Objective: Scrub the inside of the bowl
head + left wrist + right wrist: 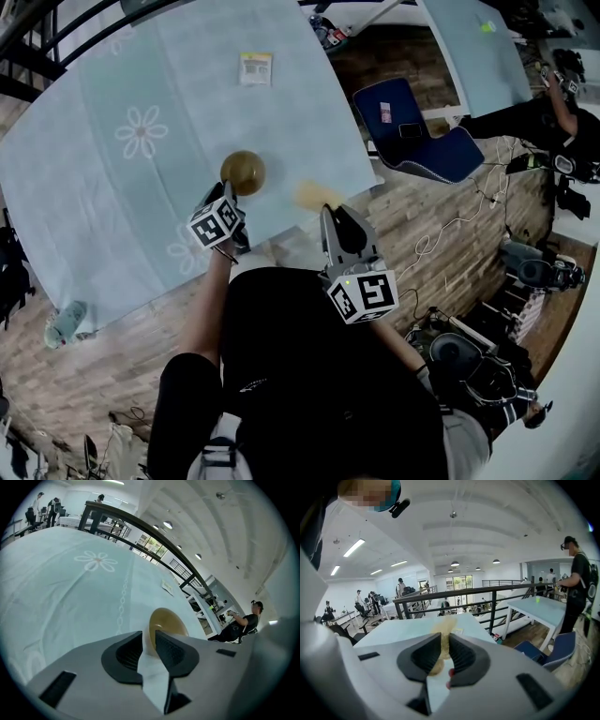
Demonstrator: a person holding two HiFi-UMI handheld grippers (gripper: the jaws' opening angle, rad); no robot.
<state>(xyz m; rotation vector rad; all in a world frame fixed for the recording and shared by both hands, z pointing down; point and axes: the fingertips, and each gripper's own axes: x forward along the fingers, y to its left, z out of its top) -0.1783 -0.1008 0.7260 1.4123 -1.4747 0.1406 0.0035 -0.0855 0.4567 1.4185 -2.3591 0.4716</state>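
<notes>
While we hold both tools close to our body, left gripper (149, 640) is clamped on the rim of the brown bowl (243, 172) and right gripper (444, 645) is squeezed on a tan scrub pad (314, 194).
Bowl sits just ahead of the left jaws over the near part of the pale blue table (103, 202); we can't tell if it touches the cloth. Pad is right of the bowl, near but apart. Farther out: white flower print (141, 131), then a small packet (255, 67). Blue chair (422, 145) stands off the table's right.
</notes>
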